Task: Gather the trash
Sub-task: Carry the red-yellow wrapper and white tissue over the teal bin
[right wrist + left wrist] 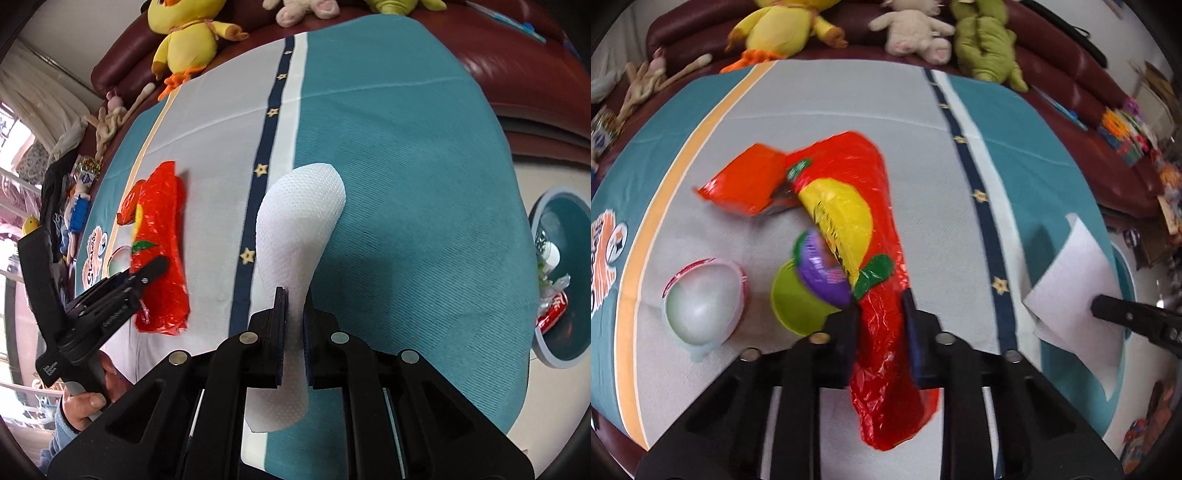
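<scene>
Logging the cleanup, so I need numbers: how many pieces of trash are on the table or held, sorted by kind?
Red plastic wrappers: 2
Cups: 2
Purple lid: 1
White paper napkin: 1
Total: 6

The wrapper (882,229) is glossy red with a yellow patch and green leaves. The cloth (406,166) is teal and pale grey, with an orange stripe and a navy band of gold stars. The tissue (299,229) is white and dotted. One cup (790,306) is lime green, its lid (820,269) purple. The sofa (1082,74) is maroon.
</scene>
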`<action>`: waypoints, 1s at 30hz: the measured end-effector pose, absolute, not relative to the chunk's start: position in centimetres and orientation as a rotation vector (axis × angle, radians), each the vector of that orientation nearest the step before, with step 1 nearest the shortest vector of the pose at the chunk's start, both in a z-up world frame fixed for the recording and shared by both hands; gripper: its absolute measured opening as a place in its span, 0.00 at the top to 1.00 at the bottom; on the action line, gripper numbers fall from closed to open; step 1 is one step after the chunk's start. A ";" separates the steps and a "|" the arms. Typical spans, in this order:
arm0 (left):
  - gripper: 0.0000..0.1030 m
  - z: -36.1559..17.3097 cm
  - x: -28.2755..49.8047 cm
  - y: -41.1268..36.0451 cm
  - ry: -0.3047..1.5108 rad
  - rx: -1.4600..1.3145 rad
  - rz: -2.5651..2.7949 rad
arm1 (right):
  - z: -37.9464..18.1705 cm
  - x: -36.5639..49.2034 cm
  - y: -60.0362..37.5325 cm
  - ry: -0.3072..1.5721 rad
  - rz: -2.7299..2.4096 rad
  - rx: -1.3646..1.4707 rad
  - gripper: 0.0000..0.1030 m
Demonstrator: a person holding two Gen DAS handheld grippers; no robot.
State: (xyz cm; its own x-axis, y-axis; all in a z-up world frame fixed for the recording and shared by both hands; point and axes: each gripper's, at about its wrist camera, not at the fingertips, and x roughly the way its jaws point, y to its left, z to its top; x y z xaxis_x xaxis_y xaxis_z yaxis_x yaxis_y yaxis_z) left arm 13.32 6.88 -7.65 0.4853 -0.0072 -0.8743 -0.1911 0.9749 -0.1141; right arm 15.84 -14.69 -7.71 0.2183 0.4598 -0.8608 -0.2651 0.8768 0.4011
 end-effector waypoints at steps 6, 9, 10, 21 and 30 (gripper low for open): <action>0.89 -5.5 12.9 4.7 1.021 -0.201 0.021 | -8.2 15.9 -17.9 1.247 0.504 0.256 0.91; 0.89 -4.0 13.4 4.5 0.992 -0.247 -0.040 | -7.9 15.9 -19.2 1.237 0.497 0.290 0.91; 0.89 -3.5 13.7 4.5 0.988 -0.265 -0.057 | -7.8 15.9 -19.9 1.231 0.493 0.303 0.91; 0.89 -2.3 15.8 -1.8 1.003 -0.222 -0.182 | -6.9 15.4 -25.7 1.162 0.445 0.399 0.91; 0.89 -4.5 17.9 -9.7 1.062 -0.163 -0.315 | -6.4 14.9 -31.7 1.116 0.377 0.458 0.91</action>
State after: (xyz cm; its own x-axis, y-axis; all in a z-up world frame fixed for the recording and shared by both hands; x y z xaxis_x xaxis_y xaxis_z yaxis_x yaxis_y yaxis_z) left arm 17.86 -9.65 -4.53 0.4478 -0.3311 -0.8306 0.1748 0.9434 -0.2818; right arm 14.90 -31.70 -6.37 0.3939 0.5079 -0.7661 -0.0611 0.8461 0.5296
